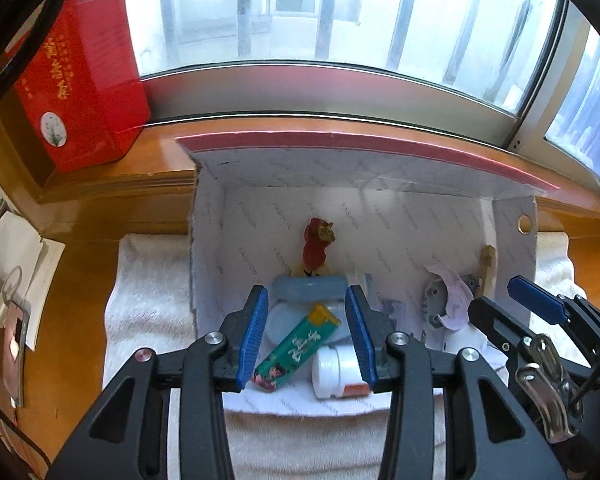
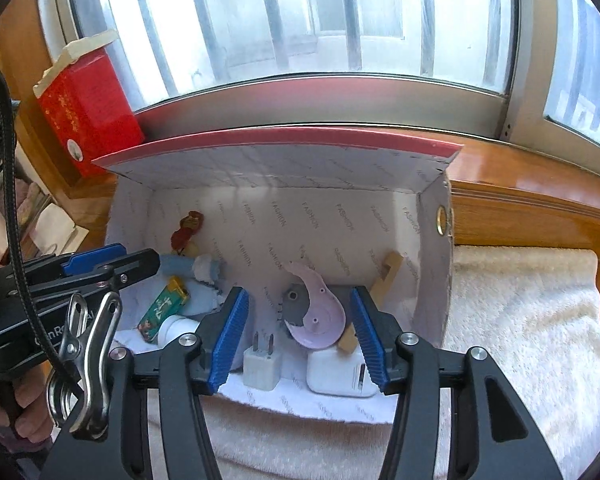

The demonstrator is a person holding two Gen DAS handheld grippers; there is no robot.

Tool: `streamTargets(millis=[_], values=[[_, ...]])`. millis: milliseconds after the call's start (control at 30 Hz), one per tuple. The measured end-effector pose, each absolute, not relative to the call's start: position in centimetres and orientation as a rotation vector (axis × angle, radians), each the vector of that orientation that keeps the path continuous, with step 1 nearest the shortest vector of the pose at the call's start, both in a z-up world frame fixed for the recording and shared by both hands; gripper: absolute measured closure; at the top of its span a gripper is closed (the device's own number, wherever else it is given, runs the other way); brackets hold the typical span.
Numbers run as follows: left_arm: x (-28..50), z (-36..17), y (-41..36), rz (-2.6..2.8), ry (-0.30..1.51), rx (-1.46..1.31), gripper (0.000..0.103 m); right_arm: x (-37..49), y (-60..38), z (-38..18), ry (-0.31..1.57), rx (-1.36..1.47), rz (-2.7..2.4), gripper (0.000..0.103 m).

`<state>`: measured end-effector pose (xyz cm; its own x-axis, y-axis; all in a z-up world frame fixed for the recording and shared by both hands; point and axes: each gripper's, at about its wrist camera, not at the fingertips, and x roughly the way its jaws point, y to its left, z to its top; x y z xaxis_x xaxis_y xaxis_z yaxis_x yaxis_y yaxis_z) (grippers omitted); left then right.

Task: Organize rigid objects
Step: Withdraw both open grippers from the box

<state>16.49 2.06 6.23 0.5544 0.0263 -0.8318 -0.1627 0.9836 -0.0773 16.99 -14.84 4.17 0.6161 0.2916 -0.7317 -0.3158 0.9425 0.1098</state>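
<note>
An open cardboard box [image 1: 380,168] [image 2: 280,168], white inside and red outside, lies on a towel. It holds a red figurine [image 1: 318,244] [image 2: 186,228], a blue-grey piece [image 1: 292,288], a green pack [image 1: 296,350] [image 2: 162,306] and a white bottle [image 1: 334,372] [image 2: 176,330]. At its right are a pink crescent part [image 2: 320,312], a grey gear piece [image 2: 294,304], a wooden piece [image 2: 388,276], a white plug [image 2: 262,368] and a white adapter [image 2: 332,374]. My left gripper [image 1: 307,294] [image 2: 138,254] hovers open above the green pack and bottle. My right gripper [image 2: 299,294] [image 1: 496,296] hovers open above the crescent and adapter, holding nothing.
A white towel [image 1: 148,300] [image 2: 520,320] lies under the box. Behind it runs a wooden window sill [image 1: 160,152] with a tall red carton [image 1: 80,92] [image 2: 88,108] at its left. Papers and a phone [image 1: 16,336] lie far left. A hand [image 2: 28,420] shows at the lower left.
</note>
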Motion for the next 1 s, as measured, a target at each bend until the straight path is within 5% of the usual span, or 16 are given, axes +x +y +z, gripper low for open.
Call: streamTargets(millis=[833,1000], values=[[7.8,5.0,0.8,0.156,1.054,-0.202,0.063,10.1,-15.8,2.6,0.907,-0.035,0.355,0.047],[7.3,2.9,0.3,0.152,1.097,-0.21,0.063,9.9,-15.9,0.7,0.963,-0.04,0.325,0.036]])
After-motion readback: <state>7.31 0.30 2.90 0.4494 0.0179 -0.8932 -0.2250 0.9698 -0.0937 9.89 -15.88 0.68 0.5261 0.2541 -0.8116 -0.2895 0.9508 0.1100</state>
